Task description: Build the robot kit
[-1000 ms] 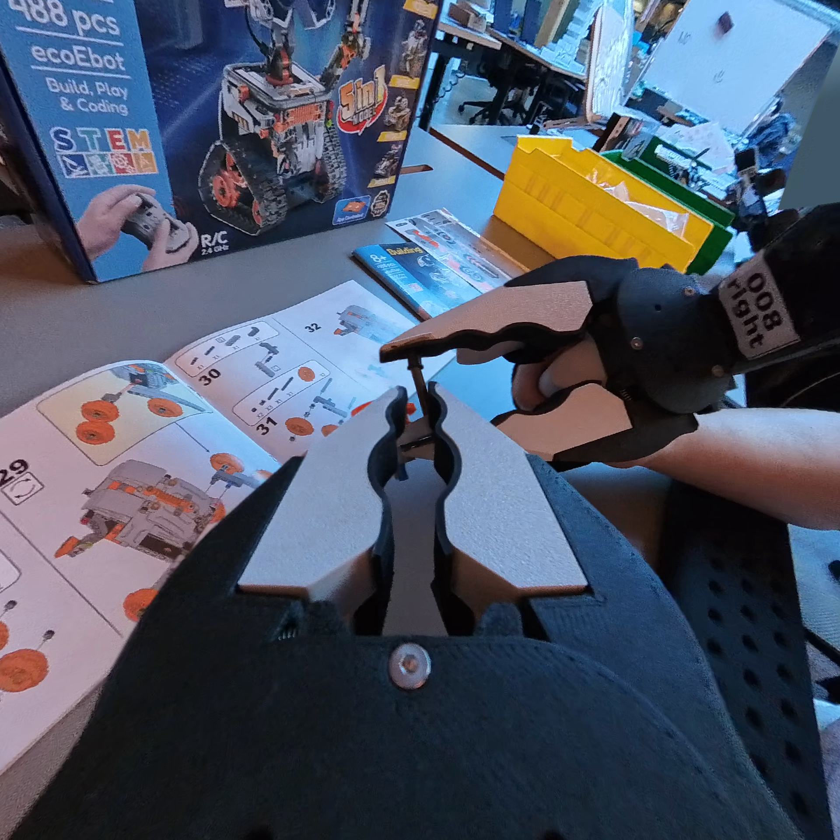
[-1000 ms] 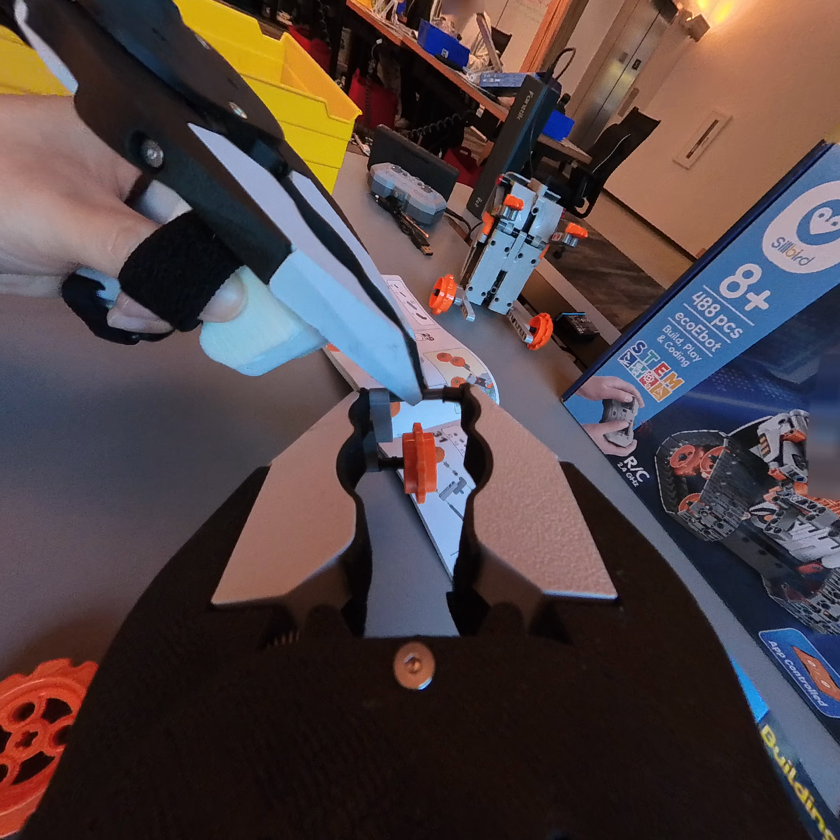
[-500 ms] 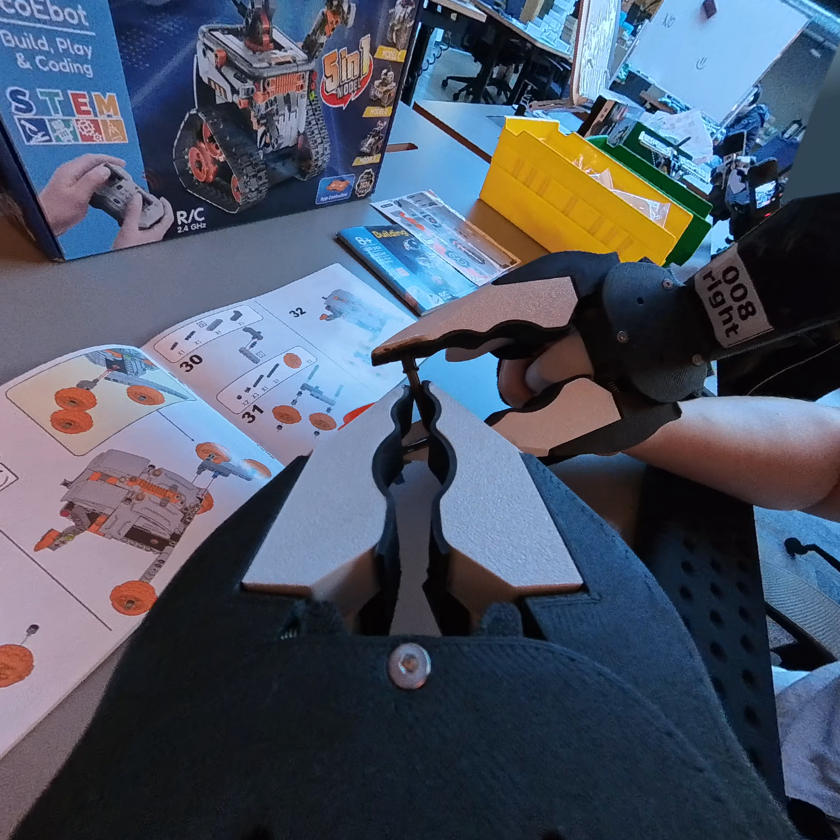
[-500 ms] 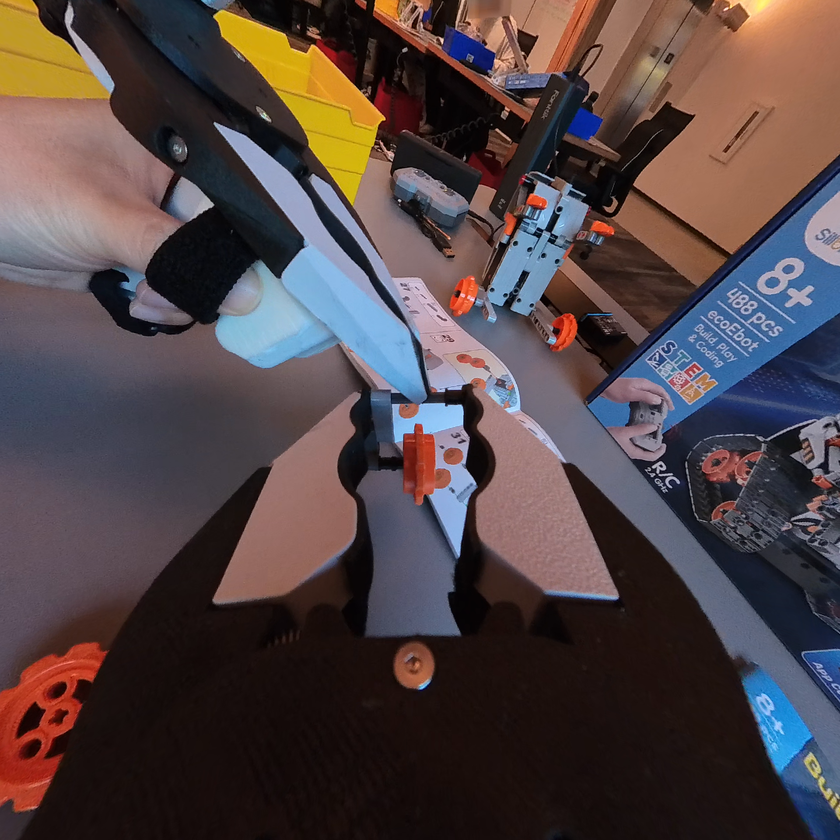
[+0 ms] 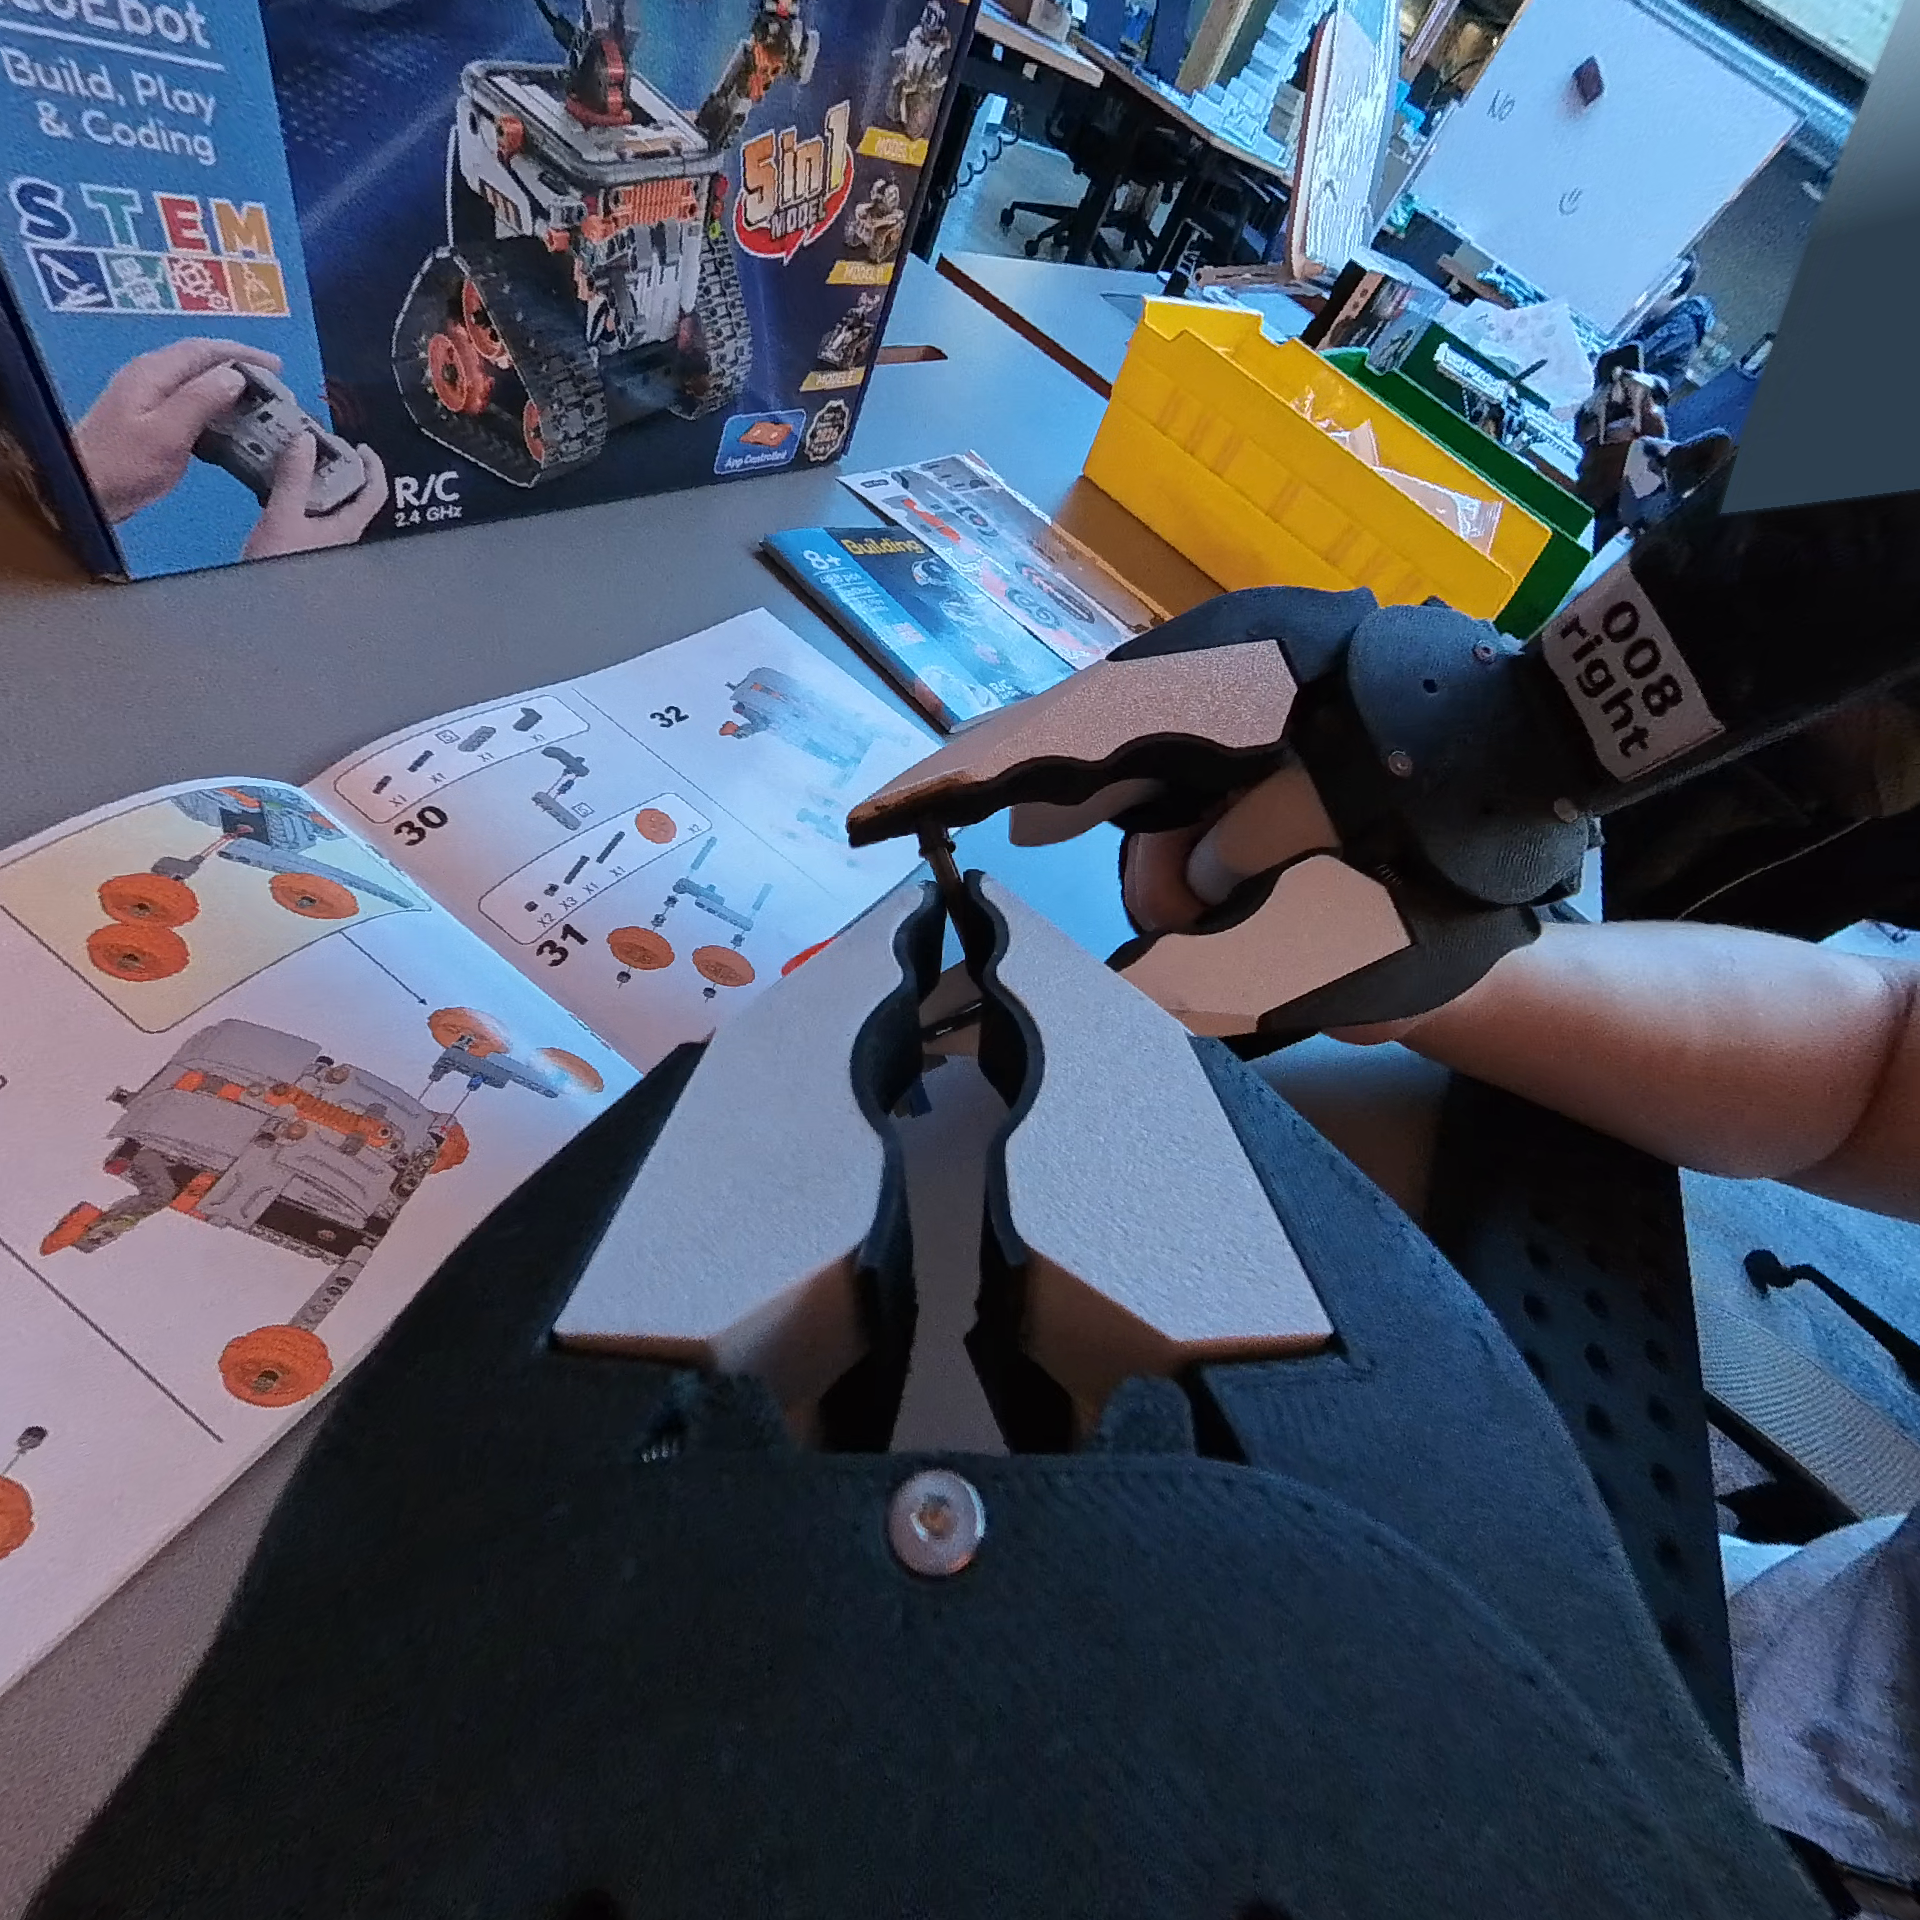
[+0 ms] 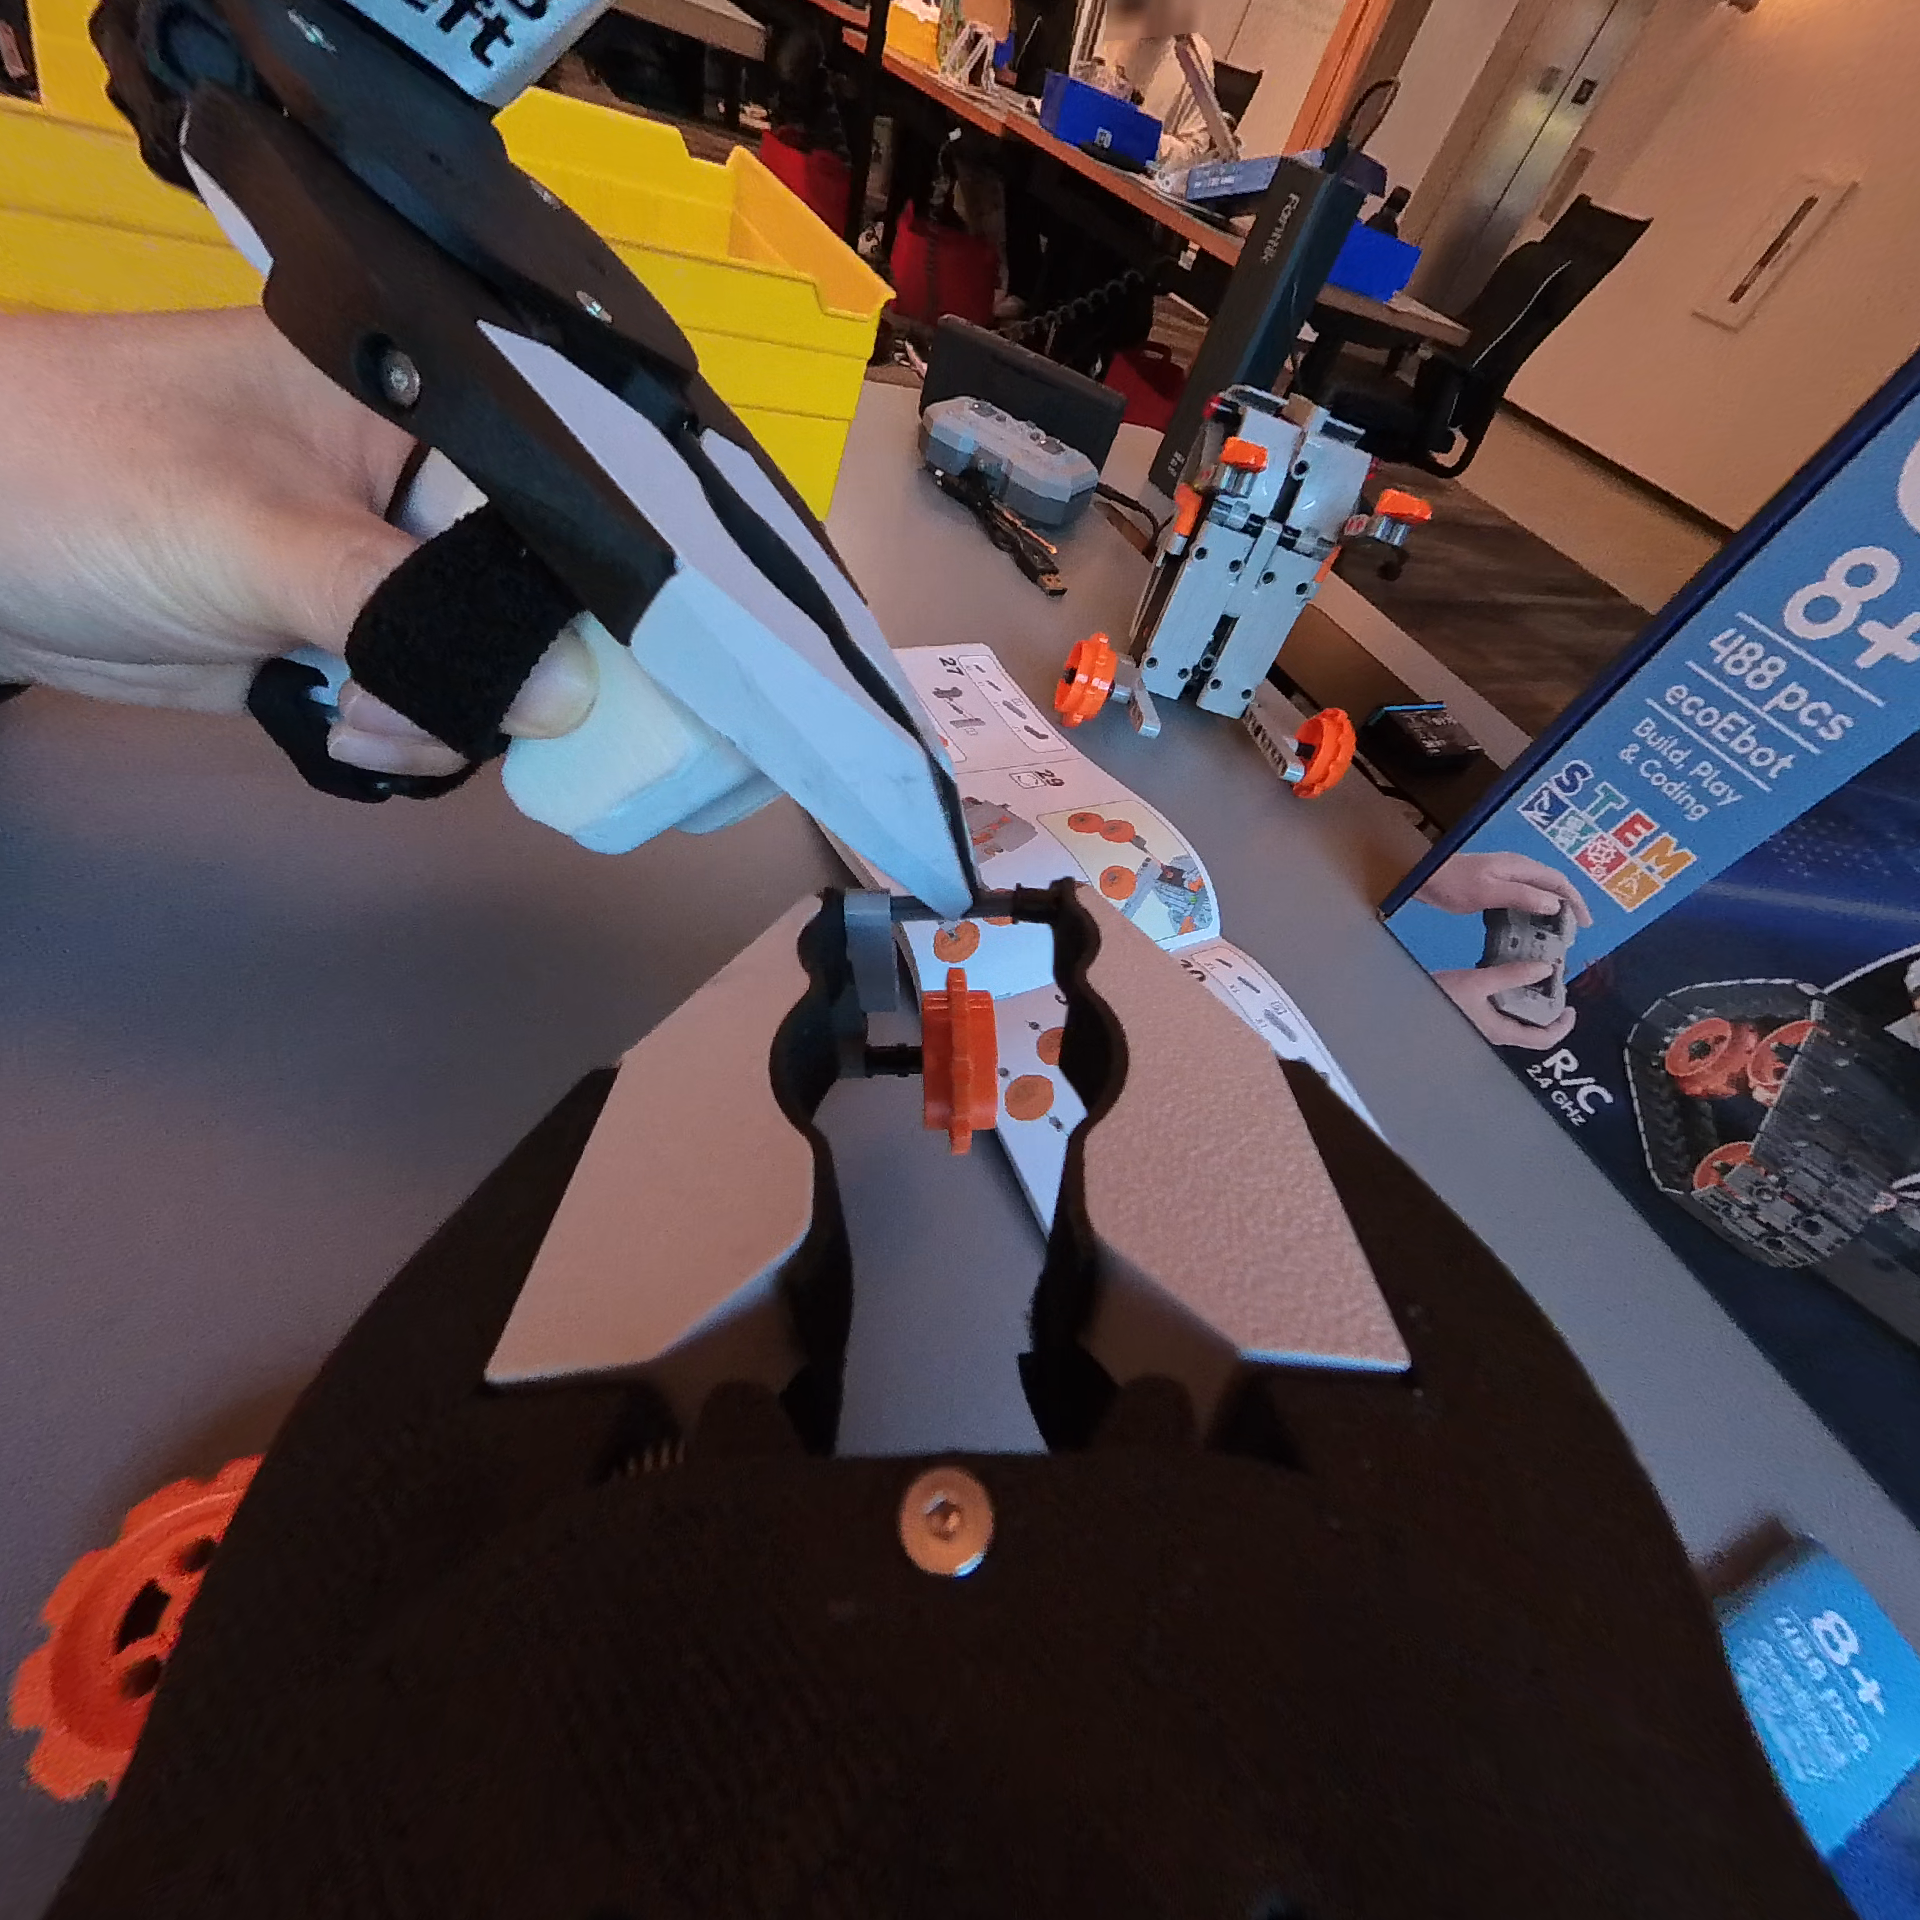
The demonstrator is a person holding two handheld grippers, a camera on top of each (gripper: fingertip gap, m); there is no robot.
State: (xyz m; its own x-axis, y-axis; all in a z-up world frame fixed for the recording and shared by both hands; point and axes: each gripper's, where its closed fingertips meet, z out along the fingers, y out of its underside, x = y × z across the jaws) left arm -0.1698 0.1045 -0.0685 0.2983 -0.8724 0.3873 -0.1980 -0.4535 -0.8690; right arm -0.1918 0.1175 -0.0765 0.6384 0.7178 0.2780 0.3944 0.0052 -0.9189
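Observation:
My right gripper (image 6: 951, 909) is shut on a small assembly: a grey connector (image 6: 871, 951), a thin black axle (image 6: 1013, 906) across its tips, and an orange gear (image 6: 958, 1055) on a second short axle between its fingers. My left gripper (image 5: 956, 896) is shut on that black axle (image 5: 943, 854). In the right wrist view its fingertips (image 6: 914, 842) come down from the upper left onto the axle. In the left wrist view the right gripper reaches in from the right, one of its fingers (image 5: 1122, 717) above my left tips. Both hover over the grey table (image 5: 468, 644).
An open instruction booklet (image 5: 416, 935) lies under the grippers. A blue toy box (image 5: 416, 260) stands behind it. Closed booklets (image 5: 935, 613) and a yellow bin (image 5: 1278, 457) lie to the right. A part-built grey and orange model (image 6: 1247, 561), a grey battery box (image 6: 1008, 457) and an orange wheel (image 6: 114, 1621) are on the table. My left and right fingertips are right by each other.
Both grippers keep their hold on the same parts. The pair has drifted slightly over the booklet, and the left gripper sits a little closer to the right one.

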